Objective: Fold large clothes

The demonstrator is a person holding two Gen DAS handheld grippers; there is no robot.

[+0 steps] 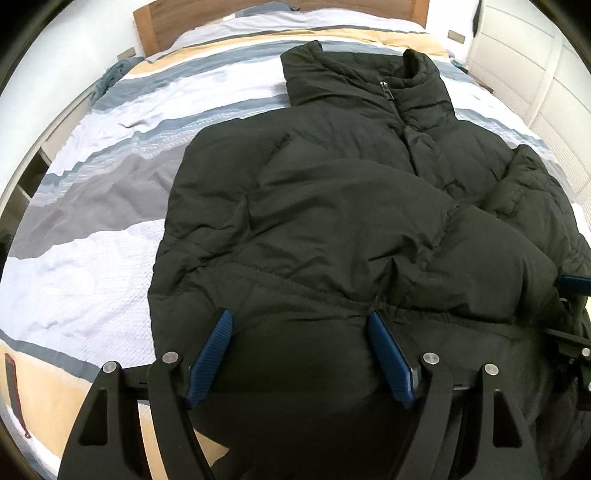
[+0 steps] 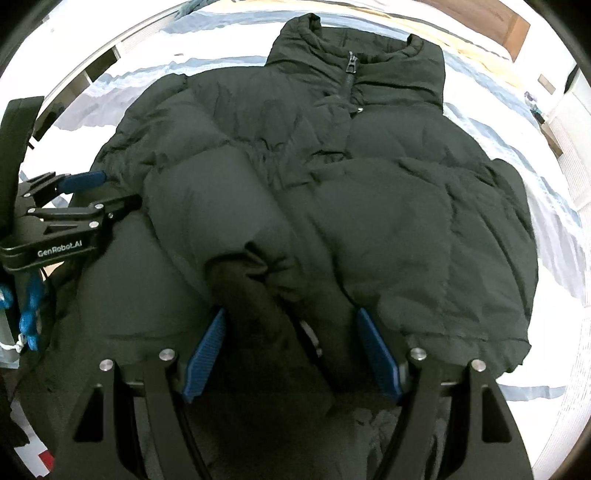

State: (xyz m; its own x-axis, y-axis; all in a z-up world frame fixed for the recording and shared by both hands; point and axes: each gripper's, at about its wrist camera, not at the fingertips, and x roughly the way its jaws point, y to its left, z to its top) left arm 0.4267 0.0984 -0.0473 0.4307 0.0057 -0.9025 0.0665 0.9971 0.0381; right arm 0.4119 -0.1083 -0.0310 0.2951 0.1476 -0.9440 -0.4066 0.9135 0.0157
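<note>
A black puffer jacket (image 1: 332, 206) lies front up on the bed, zipped, collar at the far end; both sleeves are folded across its front. It also fills the right wrist view (image 2: 314, 184). My left gripper (image 1: 301, 321) is open, its blue pads straddling the jacket's near hem on the left side. My right gripper (image 2: 290, 321) is open, its pads either side of a folded sleeve cuff at the near hem. The left gripper also shows in the right wrist view (image 2: 83, 182), at the left edge.
The bed (image 1: 110, 177) has a striped grey, white and yellow cover. A wooden headboard (image 1: 155, 26) stands at the far end. White cabinets (image 1: 546, 74) line the right side. Shelving (image 1: 33, 173) runs along the left.
</note>
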